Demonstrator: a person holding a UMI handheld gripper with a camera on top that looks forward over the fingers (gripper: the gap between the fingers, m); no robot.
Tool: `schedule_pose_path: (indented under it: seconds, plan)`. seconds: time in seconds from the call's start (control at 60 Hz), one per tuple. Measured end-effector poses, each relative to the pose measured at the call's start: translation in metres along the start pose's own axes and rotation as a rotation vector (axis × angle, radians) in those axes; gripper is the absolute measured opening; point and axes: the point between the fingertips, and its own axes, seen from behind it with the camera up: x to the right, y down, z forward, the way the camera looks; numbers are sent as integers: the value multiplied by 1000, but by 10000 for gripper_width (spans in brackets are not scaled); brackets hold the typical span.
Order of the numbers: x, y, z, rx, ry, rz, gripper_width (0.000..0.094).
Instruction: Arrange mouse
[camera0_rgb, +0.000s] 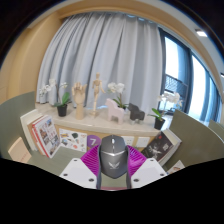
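A grey computer mouse (113, 154) with a dark scroll wheel sits between my two fingers, its nose pointing away from me. My gripper (113, 163) is shut on it, the purple pads (93, 160) pressing on both of its sides. The mouse is held up in the air, well above the desk and shelf ahead. The underside of the mouse is hidden.
A low shelf (100, 122) runs across ahead with white orchids in pots (119, 98), a wooden figure (97, 92) and small plants. Books (44, 134) lean at the left. Grey curtains (105, 50) and a window (190, 75) stand behind.
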Motion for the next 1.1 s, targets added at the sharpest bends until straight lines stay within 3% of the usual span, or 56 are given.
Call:
schedule_pose_path:
  seconds: [0.1, 0.233, 0.433, 0.6, 0.867, 1.0, 1.1]
  plan:
    - [58, 30, 4, -20, 35, 49, 340]
    - [99, 126, 25, -169, 78, 37, 344]
    - [81, 271, 42, -397, 13, 38, 344]
    - [61, 334, 45, -480, -24, 57, 351]
    - [59, 342, 45, -450, -18, 155, 516]
    - [67, 340, 32, -515, -1, 116, 755]
    - [67, 303, 16, -495, 17, 76, 793]
